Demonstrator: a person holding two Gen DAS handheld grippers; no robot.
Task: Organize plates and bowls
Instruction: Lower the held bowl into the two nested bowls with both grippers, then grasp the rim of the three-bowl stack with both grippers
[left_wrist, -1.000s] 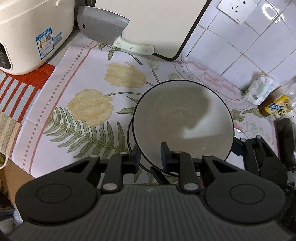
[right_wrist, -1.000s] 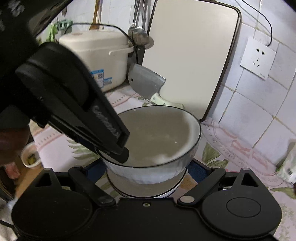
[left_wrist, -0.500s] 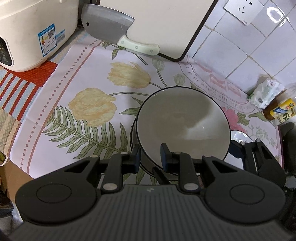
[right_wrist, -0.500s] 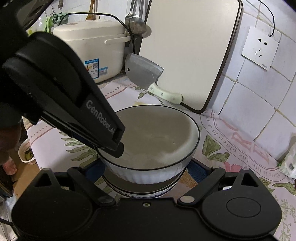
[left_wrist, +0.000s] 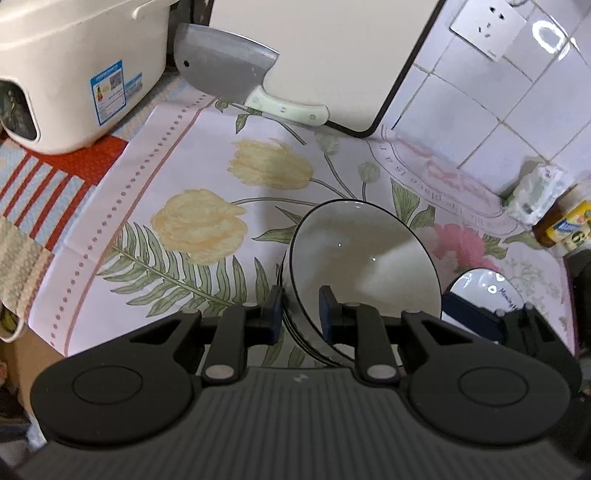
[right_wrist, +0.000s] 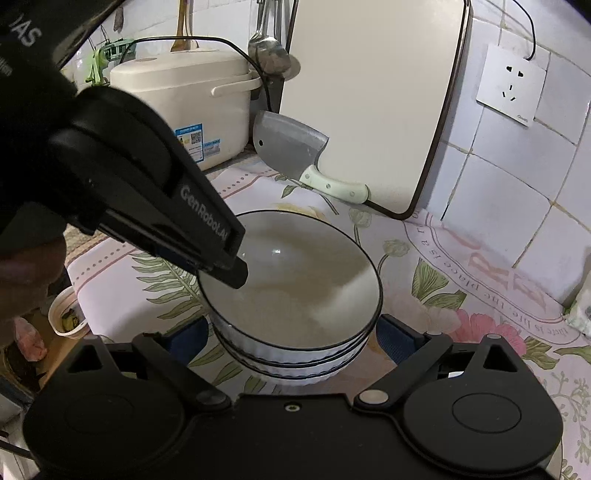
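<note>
Right wrist view: left hand-held gripper (right_wrist: 236, 271) clamps the empty top bowl's (right_wrist: 295, 280) rim, nested in the stack (right_wrist: 291, 363) between the right hand-held gripper's (right_wrist: 291, 328) spread fingers.

Worktop (left_wrist: 192, 155) w/ floral cloth, striped mat (left_wrist: 48, 177) at left. On it: bowl stack (right_wrist: 295, 354), rice cooker (left_wrist: 74, 74), cleaver (left_wrist: 229, 77) & cutting board (left_wrist: 314, 55) at the tiled wall, jar (left_wrist: 565, 225), plastic packet (left_wrist: 535, 195).

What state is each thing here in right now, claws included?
Top bowl: nested on the stack, empty.
Bowl stack: sits on the floral cloth.
Left claw: shut on the top bowl's rim.
Right claw: open, straddling the stack.
Cleaver: propped against the cutting board.
Rice cooker: lid closed.
</note>
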